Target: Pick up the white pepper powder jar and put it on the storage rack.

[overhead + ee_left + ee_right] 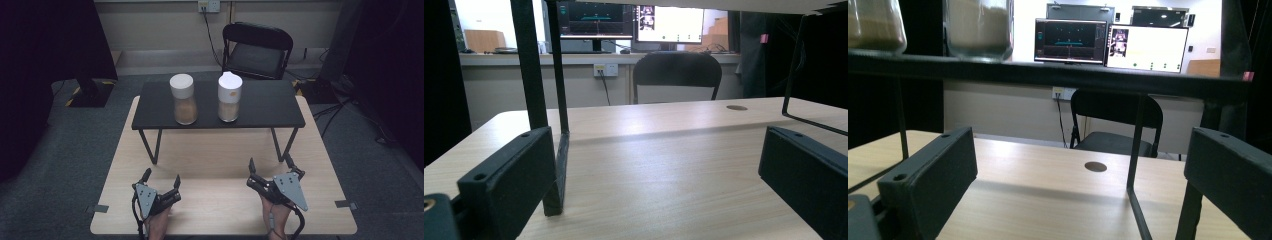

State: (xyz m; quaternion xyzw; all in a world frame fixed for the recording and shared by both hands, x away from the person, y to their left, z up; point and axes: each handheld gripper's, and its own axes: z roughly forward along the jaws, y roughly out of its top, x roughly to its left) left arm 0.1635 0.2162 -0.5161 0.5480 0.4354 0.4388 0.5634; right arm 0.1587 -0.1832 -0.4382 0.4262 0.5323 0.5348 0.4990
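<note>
two jars (183, 98) (229, 96) on black shelf (260, 107); left gripper (160, 181) and right gripper (272, 168) on table (215, 165), jaws apart, empty.

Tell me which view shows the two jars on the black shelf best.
The high view: both jars stand whole, white lids on, side by side on the black shelf. The right gripper view catches just their bottoms from below.

hand-held gripper (1078, 200) jaws apart over table (1048, 185); two jars (979, 27), perhaps sand-filled, on shelf (1048, 75).
</note>
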